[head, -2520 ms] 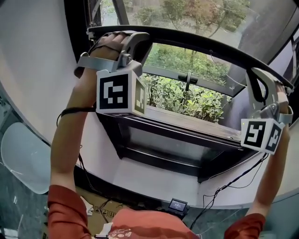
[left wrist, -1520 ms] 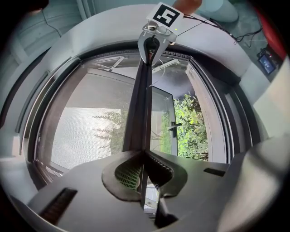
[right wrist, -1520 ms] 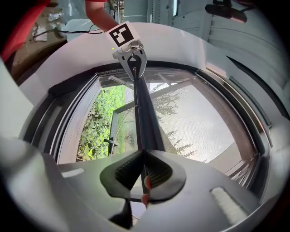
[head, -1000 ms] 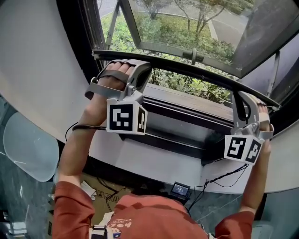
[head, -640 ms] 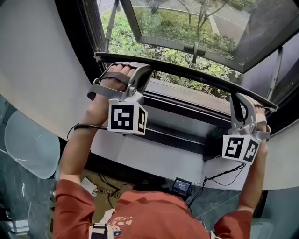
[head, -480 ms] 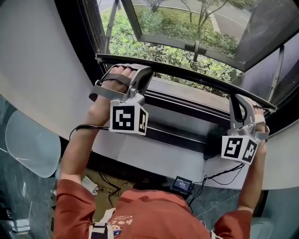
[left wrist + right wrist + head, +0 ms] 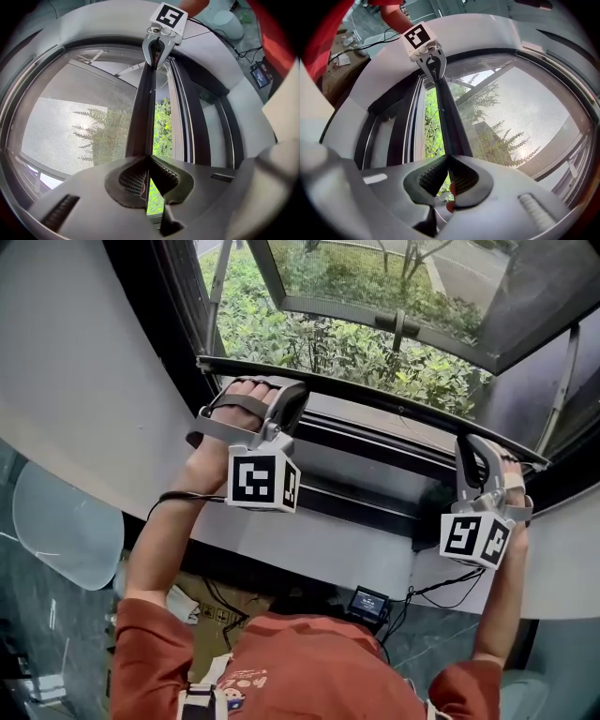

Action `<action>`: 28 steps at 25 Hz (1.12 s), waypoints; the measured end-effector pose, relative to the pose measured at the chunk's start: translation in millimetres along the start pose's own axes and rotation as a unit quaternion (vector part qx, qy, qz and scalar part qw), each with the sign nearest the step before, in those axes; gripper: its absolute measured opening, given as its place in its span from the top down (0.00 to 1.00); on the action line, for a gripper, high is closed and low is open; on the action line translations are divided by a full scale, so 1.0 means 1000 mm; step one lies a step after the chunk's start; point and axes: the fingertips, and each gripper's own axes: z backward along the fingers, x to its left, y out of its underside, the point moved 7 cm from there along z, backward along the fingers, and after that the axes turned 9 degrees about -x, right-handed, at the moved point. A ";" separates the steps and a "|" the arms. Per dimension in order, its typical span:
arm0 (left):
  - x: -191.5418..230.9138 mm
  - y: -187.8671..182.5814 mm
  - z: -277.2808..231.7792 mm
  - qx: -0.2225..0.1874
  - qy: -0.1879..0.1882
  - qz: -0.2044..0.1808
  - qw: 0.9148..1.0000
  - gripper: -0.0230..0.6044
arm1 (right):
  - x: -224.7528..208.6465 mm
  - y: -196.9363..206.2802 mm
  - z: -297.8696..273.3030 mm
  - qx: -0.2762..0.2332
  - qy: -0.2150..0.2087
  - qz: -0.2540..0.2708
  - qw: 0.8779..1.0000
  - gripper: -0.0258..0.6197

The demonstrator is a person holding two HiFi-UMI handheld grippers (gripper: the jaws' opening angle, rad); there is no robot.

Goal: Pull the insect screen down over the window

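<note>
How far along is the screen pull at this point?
Done: the mesh is drawn most of the way down. In hand: left tongs and right tongs each clamp the pull bar. Left: a strip of unscreened greenery shows between bar and bottom frame; close it.

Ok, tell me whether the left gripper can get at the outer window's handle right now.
Probably not: the left gripper is shut on the screen bar, and the mesh above that bar covers the handle.

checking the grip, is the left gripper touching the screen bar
Touching. In the left gripper view the left gripper clamps the dark screen bar between its jaws, with no gap showing.
</note>
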 end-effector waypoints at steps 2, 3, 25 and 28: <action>-0.004 0.001 -0.001 0.001 0.008 0.002 1.000 0.92 | 0.004 0.001 -0.001 0.004 -0.006 -0.004 1.000 0.91; -0.006 0.001 -0.002 0.001 0.009 0.002 1.000 0.92 | 0.006 0.002 -0.002 0.005 -0.006 -0.005 1.000 0.91; -0.069 0.012 -0.017 0.006 0.076 0.027 0.997 0.92 | 0.064 0.024 -0.011 0.032 -0.085 -0.043 0.995 0.91; -0.072 0.012 -0.017 0.006 0.081 0.032 0.996 0.92 | 0.067 0.025 -0.010 0.030 -0.088 -0.056 0.994 0.91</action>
